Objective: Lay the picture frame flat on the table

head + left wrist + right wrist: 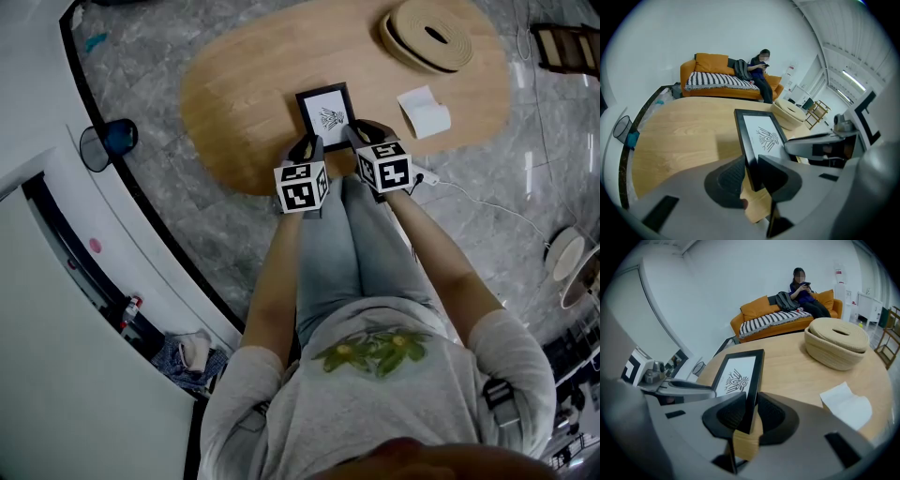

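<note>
Oval wooden desk [239, 98] carries the picture frame [326, 114]; left gripper [752, 160] fingers clamp its left edge, right gripper [752, 395] fingers its right edge.

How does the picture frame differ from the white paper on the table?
The picture frame has a black border and a dark drawing; the white paper is plain. The frame is clamped at its side edges by the left gripper and the right gripper; the paper lies free on the table, touched by nothing. Both are roughly rectangular and mostly white.
</note>
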`<state>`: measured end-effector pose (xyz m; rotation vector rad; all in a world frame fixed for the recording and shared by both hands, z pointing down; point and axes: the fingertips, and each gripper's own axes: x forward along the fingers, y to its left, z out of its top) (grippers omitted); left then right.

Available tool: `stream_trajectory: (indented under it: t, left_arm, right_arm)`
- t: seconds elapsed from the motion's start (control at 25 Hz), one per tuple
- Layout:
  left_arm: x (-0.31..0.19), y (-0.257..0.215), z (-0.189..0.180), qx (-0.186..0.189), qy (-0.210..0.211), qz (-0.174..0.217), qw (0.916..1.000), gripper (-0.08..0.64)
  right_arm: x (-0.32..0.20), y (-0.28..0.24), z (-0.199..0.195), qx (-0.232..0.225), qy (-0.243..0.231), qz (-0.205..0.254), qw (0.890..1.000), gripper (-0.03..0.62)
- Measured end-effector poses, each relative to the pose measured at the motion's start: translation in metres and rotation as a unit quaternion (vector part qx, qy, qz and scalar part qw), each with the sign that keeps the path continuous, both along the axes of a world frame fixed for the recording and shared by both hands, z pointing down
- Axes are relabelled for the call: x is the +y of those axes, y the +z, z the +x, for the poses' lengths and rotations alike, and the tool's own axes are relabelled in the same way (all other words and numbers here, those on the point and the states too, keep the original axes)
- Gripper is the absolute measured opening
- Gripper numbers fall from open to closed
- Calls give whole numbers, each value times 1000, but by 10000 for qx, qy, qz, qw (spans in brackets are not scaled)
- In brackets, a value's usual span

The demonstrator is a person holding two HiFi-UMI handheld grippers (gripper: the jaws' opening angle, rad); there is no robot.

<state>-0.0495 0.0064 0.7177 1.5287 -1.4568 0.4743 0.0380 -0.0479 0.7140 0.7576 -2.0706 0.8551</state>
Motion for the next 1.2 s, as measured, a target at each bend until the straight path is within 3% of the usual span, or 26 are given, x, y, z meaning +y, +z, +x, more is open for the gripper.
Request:
stream_trajectory:
  t: [1.2]
  left_arm:
    - [-5,68,1,-5,273,-484,9985,101]
  right_arm:
    - [-2,70,2,297,-101,-307,9990,91]
